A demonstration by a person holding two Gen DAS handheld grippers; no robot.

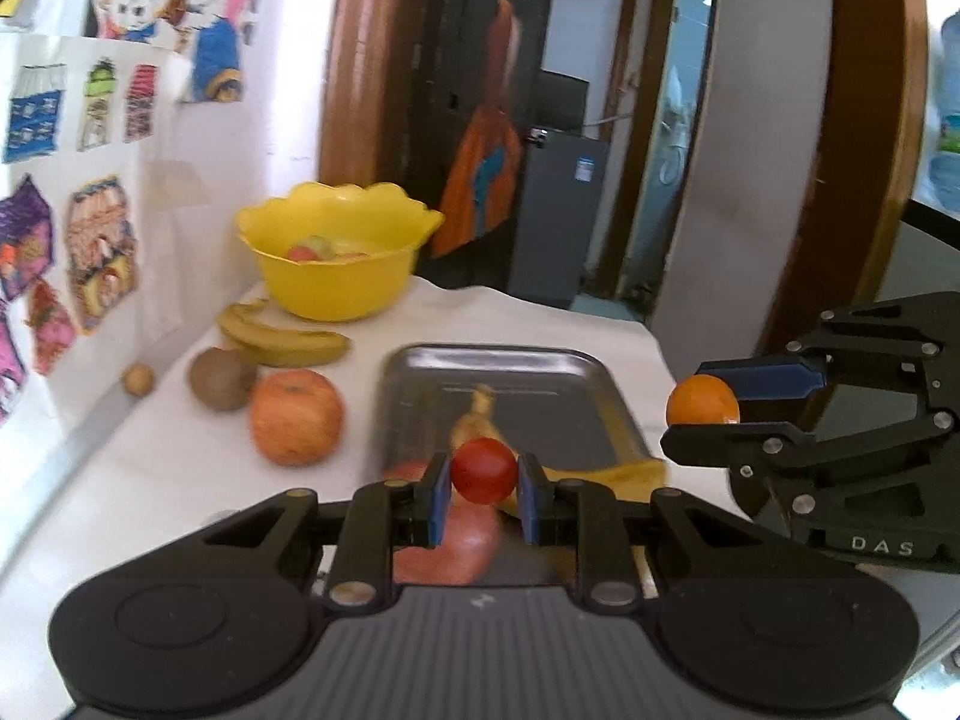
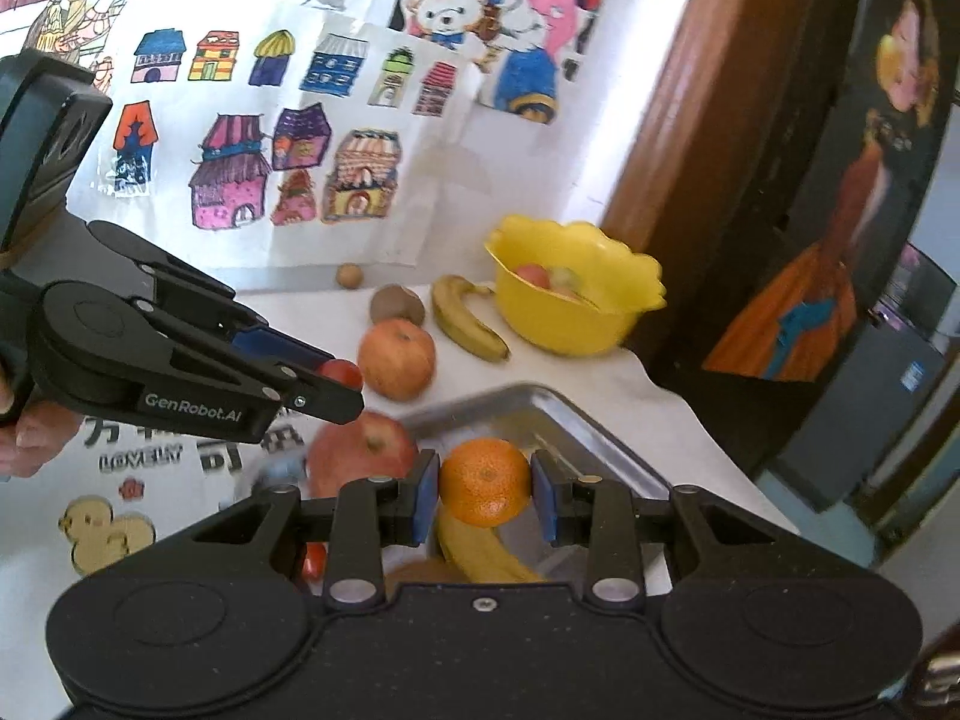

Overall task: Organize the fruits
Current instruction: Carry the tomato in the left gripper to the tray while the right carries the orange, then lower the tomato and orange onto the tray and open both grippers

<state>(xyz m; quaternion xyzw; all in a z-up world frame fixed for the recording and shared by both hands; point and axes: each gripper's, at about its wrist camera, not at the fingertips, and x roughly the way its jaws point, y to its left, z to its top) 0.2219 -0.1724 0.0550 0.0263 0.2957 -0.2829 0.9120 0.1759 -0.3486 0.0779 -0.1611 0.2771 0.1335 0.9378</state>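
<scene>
Left gripper clamped on small tomato, held above near end of metal tray. Right gripper clamped on orange, also over tray. Banana lies in tray (partly hidden). On desk left of tray: apple, kiwi, second banana. Yellow bowl far left, holding fruit
</scene>
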